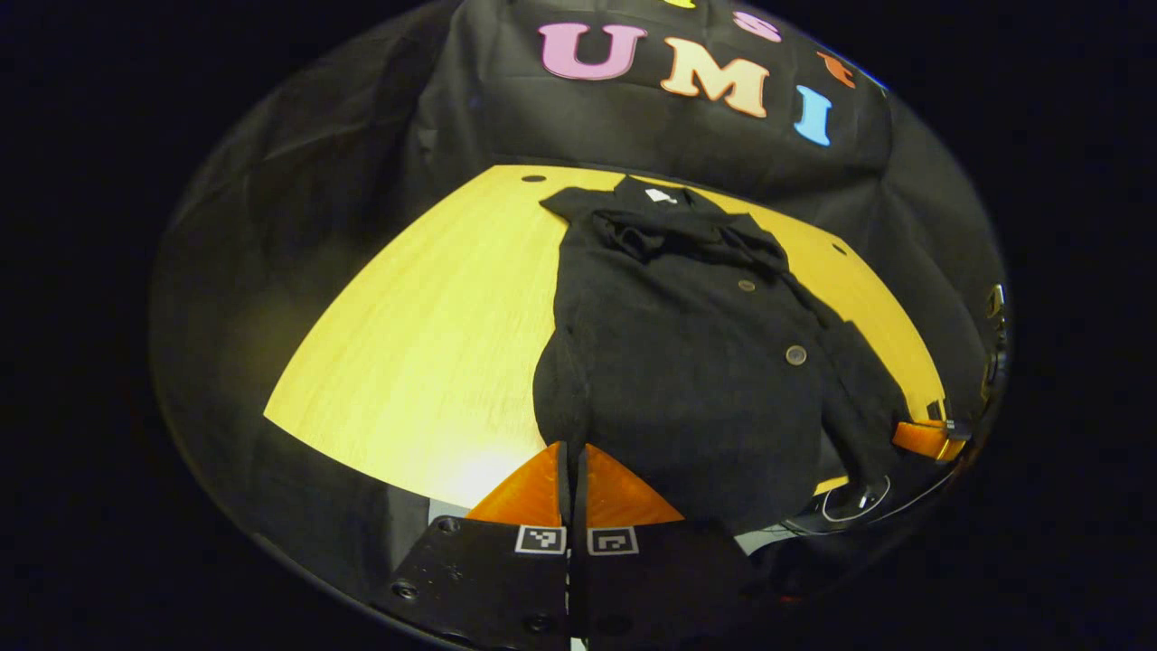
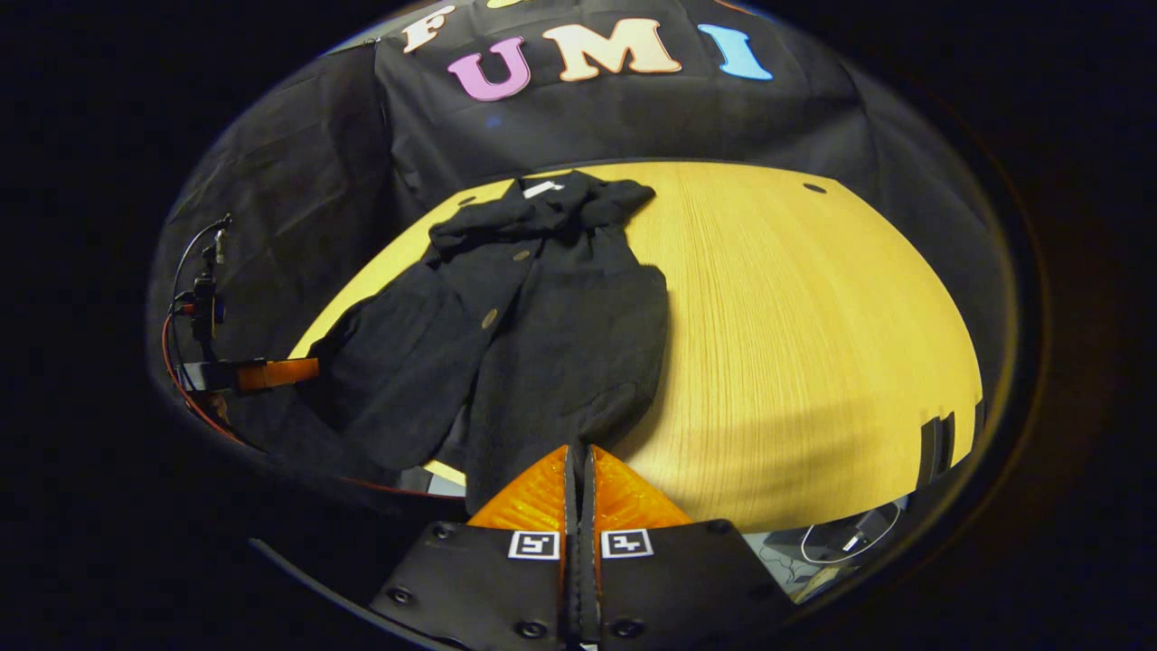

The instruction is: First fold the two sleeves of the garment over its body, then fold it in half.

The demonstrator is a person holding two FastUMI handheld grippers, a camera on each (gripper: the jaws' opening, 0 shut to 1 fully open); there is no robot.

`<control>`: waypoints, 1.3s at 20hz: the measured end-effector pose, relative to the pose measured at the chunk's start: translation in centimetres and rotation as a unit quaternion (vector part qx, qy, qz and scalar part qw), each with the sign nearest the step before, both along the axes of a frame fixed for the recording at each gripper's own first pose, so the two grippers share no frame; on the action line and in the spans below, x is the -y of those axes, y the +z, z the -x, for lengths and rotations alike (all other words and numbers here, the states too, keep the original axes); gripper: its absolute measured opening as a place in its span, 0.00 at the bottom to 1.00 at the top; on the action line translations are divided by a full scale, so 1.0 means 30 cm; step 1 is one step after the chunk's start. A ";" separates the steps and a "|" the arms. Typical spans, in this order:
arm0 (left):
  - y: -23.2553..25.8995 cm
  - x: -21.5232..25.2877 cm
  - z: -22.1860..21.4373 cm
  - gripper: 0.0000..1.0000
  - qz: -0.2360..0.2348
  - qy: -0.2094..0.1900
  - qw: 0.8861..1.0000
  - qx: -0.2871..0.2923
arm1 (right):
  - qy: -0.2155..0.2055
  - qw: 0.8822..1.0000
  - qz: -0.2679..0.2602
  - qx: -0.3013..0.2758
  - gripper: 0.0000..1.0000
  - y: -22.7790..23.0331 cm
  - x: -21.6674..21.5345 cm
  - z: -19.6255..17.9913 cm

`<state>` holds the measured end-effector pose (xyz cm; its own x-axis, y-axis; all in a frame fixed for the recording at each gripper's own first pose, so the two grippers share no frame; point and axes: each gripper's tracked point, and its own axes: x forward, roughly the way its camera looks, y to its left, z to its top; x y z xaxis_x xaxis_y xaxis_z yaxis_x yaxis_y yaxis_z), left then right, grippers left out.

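Observation:
A black buttoned garment lies collar-away on the yellow table, its two sleeves bunched across the chest below the collar. My left gripper is shut on the hem's near-left corner at the table's front edge. In the right gripper view, the same garment runs from the collar down to my right gripper, which is shut on the hem's other corner. Each gripper also appears in the other's view, pinching its corner: the right gripper and the left gripper. The hem hangs slightly off the front edge.
Bare tabletop spreads wide on the garment's right side, and more lies on its left. Small holes mark the far part of the table. Cables lie below the front edge. The black cloth wall stands behind the table.

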<state>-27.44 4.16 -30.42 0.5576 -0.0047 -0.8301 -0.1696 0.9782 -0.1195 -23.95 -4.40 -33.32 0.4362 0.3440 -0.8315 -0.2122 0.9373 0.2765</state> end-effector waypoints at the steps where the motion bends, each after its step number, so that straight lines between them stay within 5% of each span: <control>1: 0.030 -0.001 -0.015 0.00 -0.002 0.004 1.000 0.009 | 0.000 1.000 -0.011 0.014 0.03 0.030 -0.014 -0.028; 10: 0.197 -0.011 -0.299 0.00 0.005 0.013 0.996 0.088 | -0.004 0.991 -0.061 0.115 0.02 0.267 -0.133 -0.336; 26: 0.295 -0.108 -0.900 0.00 -0.010 -0.018 0.986 0.165 | -0.034 0.973 -0.044 0.223 0.02 0.435 -0.162 -0.945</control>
